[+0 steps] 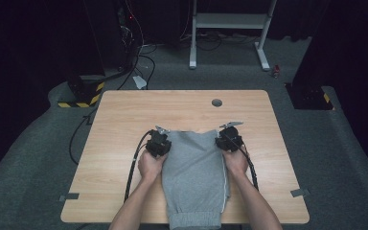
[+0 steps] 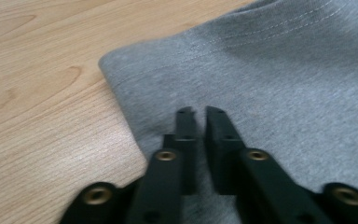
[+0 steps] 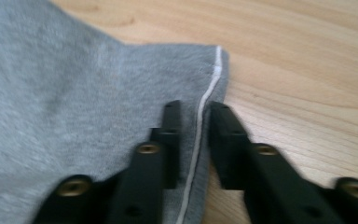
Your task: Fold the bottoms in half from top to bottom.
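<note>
Grey sweatpants (image 1: 194, 175) lie folded lengthwise on the wooden tabletop (image 1: 124, 115), centred toward its 6 o'clock edge, with the ribbed cuff (image 1: 195, 221) hanging just over that edge. Left tongs (image 1: 158, 142) sit at the garment's 10 o'clock corner, right tongs (image 1: 229, 139) at its 2 o'clock corner. Judgement: the lengthwise fold looks done, legs stacked; both tongs are now pinching the far edge, so the cross fold, far end brought toward 6 o'clock, appears still to come. Left gripper view: left tongs (image 2: 196, 111) drawn nearly together, resting on the grey cloth (image 2: 270, 79) just inside its rounded corner; a sliver of gap remains at the tips, and I read them as closed on a fold of fabric, though the pinch itself is not clearly visible. Right gripper view: right tongs (image 3: 193, 106) closed down to a narrow slot that straddles the white seam (image 3: 200, 126) along the garment's edge, the cloth pinched there. What the views add: the high view gives the whole layout, both hands (image 1: 149, 165) and the trailing cables (image 1: 132, 167), but the tips are hidden under the gripper bodies; the gripper views show tip contact, the stitching rows on the left side and the white seam on the right, which overhead reads as a faint line.
</note>
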Tool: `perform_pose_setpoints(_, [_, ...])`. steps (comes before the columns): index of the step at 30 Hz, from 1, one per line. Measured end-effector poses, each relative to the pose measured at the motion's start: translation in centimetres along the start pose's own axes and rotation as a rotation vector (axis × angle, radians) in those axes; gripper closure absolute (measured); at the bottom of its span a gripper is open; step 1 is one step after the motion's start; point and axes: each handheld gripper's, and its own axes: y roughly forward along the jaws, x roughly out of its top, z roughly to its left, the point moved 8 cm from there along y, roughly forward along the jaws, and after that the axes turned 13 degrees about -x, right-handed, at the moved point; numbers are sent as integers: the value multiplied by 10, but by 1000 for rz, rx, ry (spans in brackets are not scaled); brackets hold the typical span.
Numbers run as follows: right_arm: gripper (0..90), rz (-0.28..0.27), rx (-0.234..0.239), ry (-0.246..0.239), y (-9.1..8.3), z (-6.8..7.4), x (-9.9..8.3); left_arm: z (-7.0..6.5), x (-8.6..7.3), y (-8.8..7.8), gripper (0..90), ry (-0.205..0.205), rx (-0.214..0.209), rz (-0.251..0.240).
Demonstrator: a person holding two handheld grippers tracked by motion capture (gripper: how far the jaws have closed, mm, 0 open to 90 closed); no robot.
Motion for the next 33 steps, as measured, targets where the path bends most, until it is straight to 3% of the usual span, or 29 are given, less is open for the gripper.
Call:
perform_pose_setpoints(3, [860, -12, -13, -15, -2, 0, 1, 2, 0, -3, 890, 13, 16, -2])
perform_pose_setpoints(5, [866, -70, -34, -20, -13, -4, 7, 3, 4, -13, 892, 39, 36, -35])
perform_pose_setpoints(6, [866, -70, -34, -20, -13, -4, 7, 3, 4, -13, 892, 39, 36, -35])
perform_pose_setpoints(7, [867, -124, -50, -19, -24, -9, 13, 4, 8, -21, 892, 38, 42, -67])
perform_pose_setpoints(9, [866, -148, -56, -13, -28, -13, 16, 9, 8, -22, 891, 25, 50, -68])
perform_pose_setpoints(12, [816, -83, -55, -3, -15, -15, 9, 19, 0, -14, 860, -5, 83, -27])
perform_pose_setpoints(14, [718, -49, -64, 14, -5, -15, 3, 19, -2, -14, 714, -27, 76, -25])
perform_pose_setpoints(15, [718, -49, -64, 14, -5, -15, 3, 19, -2, -14, 665, -27, 76, -25])
perform_pose_setpoints(16, [678, -79, -46, 36, -10, -13, 2, 12, 0, -20, 633, -8, 61, -69])
perform_pose_setpoints(18, [675, -130, -17, 42, -23, -8, 3, 0, -1, -24, 604, 16, 26, -89])
perform_pose_setpoints(20, [678, -154, 28, 16, -35, 2, 1, -9, -6, -22, 602, 53, 22, -62])
perform_pose_setpoints(21, [678, -154, 28, 16, -35, 2, 1, -9, -6, -22, 605, 53, 22, -62])
perform_pose_setpoints(22, [682, -147, 62, -29, -41, 12, -6, -12, -11, -17, 609, 81, 31, -34])
perform_pose_setpoints(24, [682, -125, 76, -69, -42, 20, -16, -9, -14, -11, 611, 84, 45, -9])
perform_pose_setpoints(25, [682, -125, 76, -69, -42, 20, -16, -9, -14, -11, 610, 84, 45, -9])
perform_pose_setpoints(26, [682, -99, 48, -103, -36, 21, -25, -4, -13, -8, 611, 67, 49, -33])
perform_pose_setpoints(28, [667, -66, 8, -120, -28, 15, -33, 3, -9, -5, 600, 94, 86, -37])
perform_pose_setpoints(31, [604, -54, -19, -61, -24, 0, -33, 10, 0, 0, 546, 59, 98, -12])
perform_pose_setpoints(33, [593, -51, -39, -33, -26, -5, -30, 8, 4, 1, 501, 31, 74, 1])
